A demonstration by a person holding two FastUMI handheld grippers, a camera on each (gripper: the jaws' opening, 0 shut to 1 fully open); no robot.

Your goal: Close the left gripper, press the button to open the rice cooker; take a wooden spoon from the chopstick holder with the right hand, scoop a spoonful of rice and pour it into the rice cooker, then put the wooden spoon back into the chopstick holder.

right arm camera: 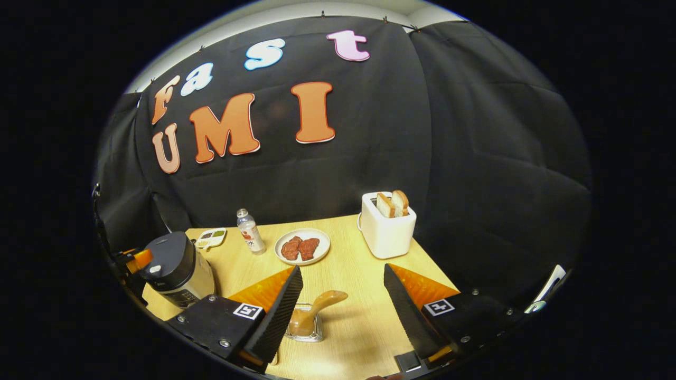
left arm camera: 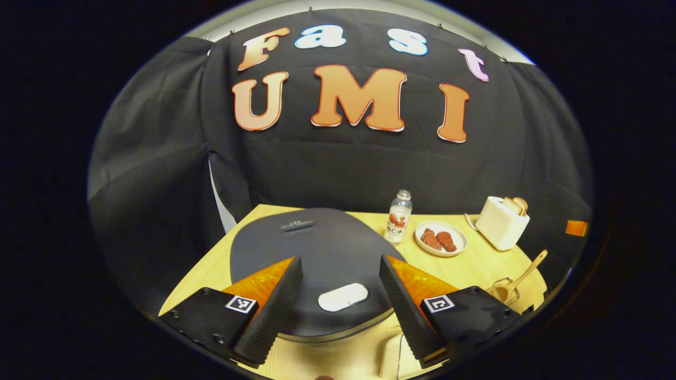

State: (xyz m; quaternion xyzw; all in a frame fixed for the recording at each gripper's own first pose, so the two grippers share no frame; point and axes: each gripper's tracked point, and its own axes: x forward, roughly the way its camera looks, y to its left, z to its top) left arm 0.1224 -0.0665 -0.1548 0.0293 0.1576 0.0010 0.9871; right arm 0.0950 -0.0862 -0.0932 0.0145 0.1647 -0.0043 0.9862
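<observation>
The rice cooker point(left arm camera: 317, 243) has a dark grey lid, which is down, and a white oval button point(left arm camera: 343, 297) at its near edge. My left gripper point(left arm camera: 340, 258) hovers open just above the lid, its two fingers on either side of the button. The wooden spoon point(right arm camera: 319, 306) leans in a small clear chopstick holder point(right arm camera: 303, 328) on the table. My right gripper point(right arm camera: 342, 267) stands open above and behind it, nothing between its fingers. In the right gripper view the cooker point(right arm camera: 174, 266) stands far left. The spoon point(left arm camera: 523, 277) also pokes up at the right of the left gripper view.
A small bottle point(right arm camera: 250, 231), a white plate of meat slices point(right arm camera: 302, 246) and a white toaster with bread point(right arm camera: 387, 227) line the back of the wooden table point(right arm camera: 354, 327). A small divided dish point(right arm camera: 211, 237) lies behind the cooker. Black cloth walls close the booth.
</observation>
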